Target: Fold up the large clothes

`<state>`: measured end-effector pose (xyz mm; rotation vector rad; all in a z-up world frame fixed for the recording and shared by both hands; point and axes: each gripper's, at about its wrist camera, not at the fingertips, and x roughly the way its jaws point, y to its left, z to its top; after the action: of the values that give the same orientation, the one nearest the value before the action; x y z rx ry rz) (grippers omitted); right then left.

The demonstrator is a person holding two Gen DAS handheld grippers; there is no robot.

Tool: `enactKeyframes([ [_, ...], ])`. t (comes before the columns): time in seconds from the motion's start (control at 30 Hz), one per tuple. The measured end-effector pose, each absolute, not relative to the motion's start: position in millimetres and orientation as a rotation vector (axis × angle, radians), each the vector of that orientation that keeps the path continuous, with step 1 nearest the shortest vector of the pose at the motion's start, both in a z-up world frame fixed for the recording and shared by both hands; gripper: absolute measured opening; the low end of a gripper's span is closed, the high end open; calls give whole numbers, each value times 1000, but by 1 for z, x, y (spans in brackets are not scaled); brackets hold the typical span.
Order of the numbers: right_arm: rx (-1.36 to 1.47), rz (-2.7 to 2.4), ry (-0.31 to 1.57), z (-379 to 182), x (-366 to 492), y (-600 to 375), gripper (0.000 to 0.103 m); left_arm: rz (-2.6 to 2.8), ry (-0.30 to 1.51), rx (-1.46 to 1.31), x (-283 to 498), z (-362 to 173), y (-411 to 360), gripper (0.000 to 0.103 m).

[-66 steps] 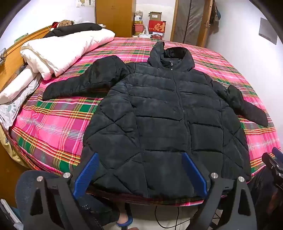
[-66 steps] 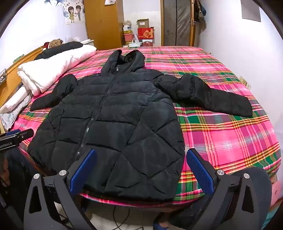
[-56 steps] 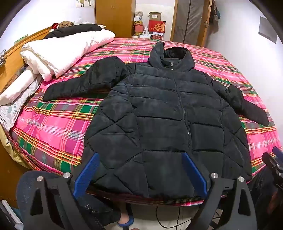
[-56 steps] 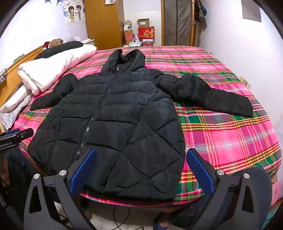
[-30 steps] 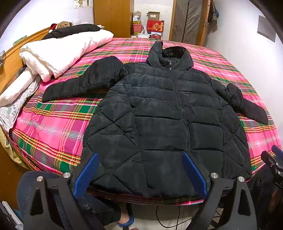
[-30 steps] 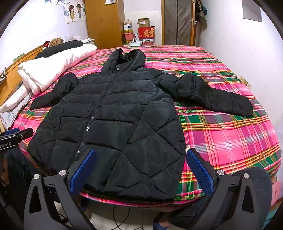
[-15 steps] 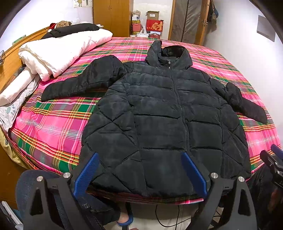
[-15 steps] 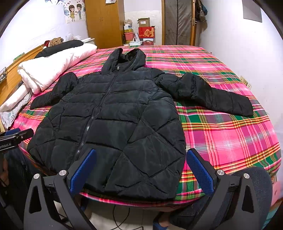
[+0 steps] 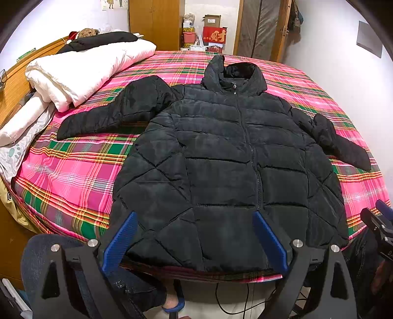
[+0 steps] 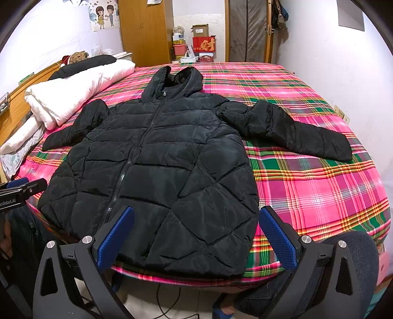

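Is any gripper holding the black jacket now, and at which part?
Nothing is held. The left gripper and the right gripper are both open, near the hem of the black jacket.

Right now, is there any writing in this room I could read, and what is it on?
"财": gold character on the red box by the far wall.
"enRobot.AI": white letters on the left gripper, its start cut off at the picture's edge.
Cardboard box label: too small to read.
Cartoon couple poster: no readable words.
Black jacket: no visible label.
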<state>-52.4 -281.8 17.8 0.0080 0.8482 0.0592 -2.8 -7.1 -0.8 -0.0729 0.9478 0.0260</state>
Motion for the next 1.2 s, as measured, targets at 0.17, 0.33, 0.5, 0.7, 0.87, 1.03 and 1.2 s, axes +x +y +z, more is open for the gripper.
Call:
enactKeyframes([
  [0.17, 8, 59, 848, 17, -53, -280, 101, 25, 948, -73, -3, -1, -8, 96],
  [0.33, 7, 59, 849, 17, -53, -280, 101, 25, 949, -74, -5, -2, -9, 96],
  [0.5, 7, 58, 848, 17, -53, -280, 101, 25, 950, -74, -5, -3, -9, 96],
  [0.7, 9, 59, 848, 17, -52, -281, 101, 22, 958, -78, -6, -6, -9, 96],
  [0.87, 17, 63, 845, 16, -52, -281, 101, 16, 967, -83, -3, -6, -5, 96],
  [1.03, 19, 76, 857, 16, -47, -281, 101, 8, 969, -97, 3, -7, -2, 96],
  [1.2, 13, 90, 877, 15, -34, -278, 101, 8, 967, -128, 17, -7, 8, 96],
])
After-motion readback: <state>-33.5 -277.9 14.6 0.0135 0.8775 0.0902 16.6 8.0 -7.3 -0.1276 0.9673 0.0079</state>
